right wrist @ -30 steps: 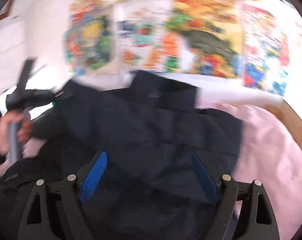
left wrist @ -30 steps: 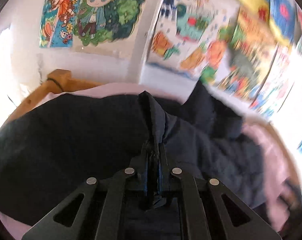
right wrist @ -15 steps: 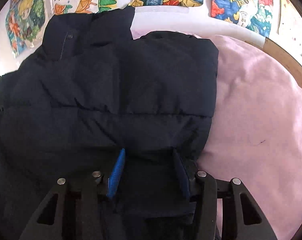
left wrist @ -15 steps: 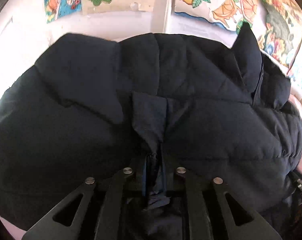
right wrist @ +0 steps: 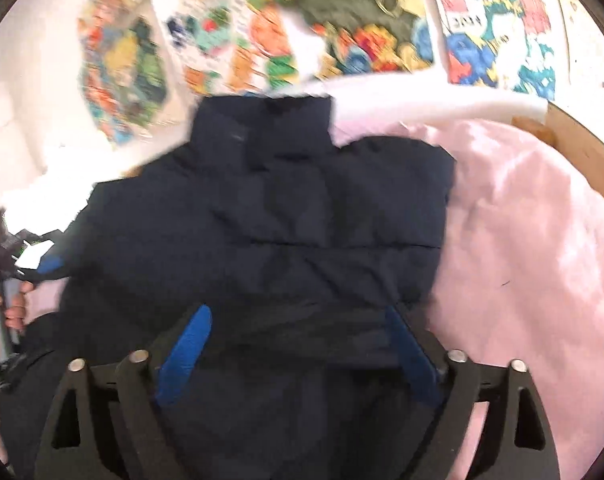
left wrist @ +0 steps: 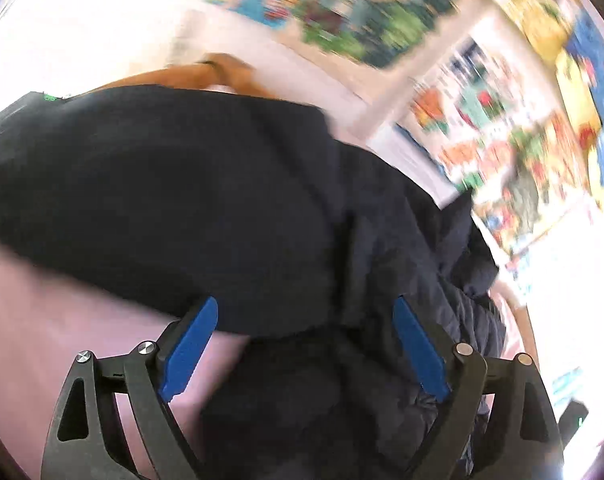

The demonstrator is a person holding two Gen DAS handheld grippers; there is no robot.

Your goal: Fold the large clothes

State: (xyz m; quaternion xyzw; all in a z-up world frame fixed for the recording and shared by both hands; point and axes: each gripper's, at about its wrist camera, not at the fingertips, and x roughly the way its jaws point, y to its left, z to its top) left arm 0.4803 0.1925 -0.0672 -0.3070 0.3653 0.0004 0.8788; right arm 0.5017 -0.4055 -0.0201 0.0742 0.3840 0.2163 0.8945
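A bed with a soft pink sheet (right wrist: 533,240) holds a big dark puffy jacket (right wrist: 302,216) lying flat.

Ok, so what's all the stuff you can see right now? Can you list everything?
puffer jacket: one, dark navy, lying on the pink sheet, collar toward the wall
sheet: one, pale pink, spread over the bed under the jacket
bed frame: one, wooden, along the edge of the bed
posters: several, bright cartoon colours, on the white wall behind; too blurred to count
left gripper: one, black with blue pads, jaws have just been opening, wide apart over the jacket's edge
right gripper: one, black with blue pads, jaws have just been opening, apart over the jacket's hem
hand: one, holding the left gripper's handle
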